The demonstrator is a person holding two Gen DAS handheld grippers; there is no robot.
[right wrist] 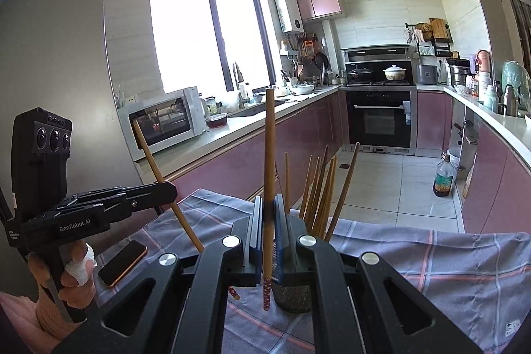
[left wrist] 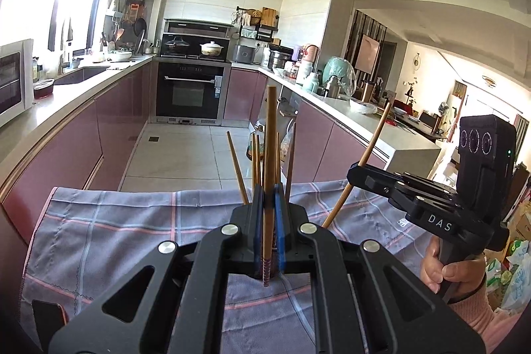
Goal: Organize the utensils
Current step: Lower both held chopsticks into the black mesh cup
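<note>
We grip one chopstick (left wrist: 269, 155) upright in our left gripper (left wrist: 268, 204), another chopstick (right wrist: 268, 161) in our right gripper (right wrist: 269, 214); the holder (right wrist: 293, 297) sits just beyond our right fingers.

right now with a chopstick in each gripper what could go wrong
1. Each wooden chopstick is pinched near its patterned lower end, so the long top could pivot or slip in the jaws.
2. The dark mesh holder already has a splayed bunch of chopsticks; a new one could knock them.
3. The black phone lies on the checked cloth beside the left gripper.
</note>
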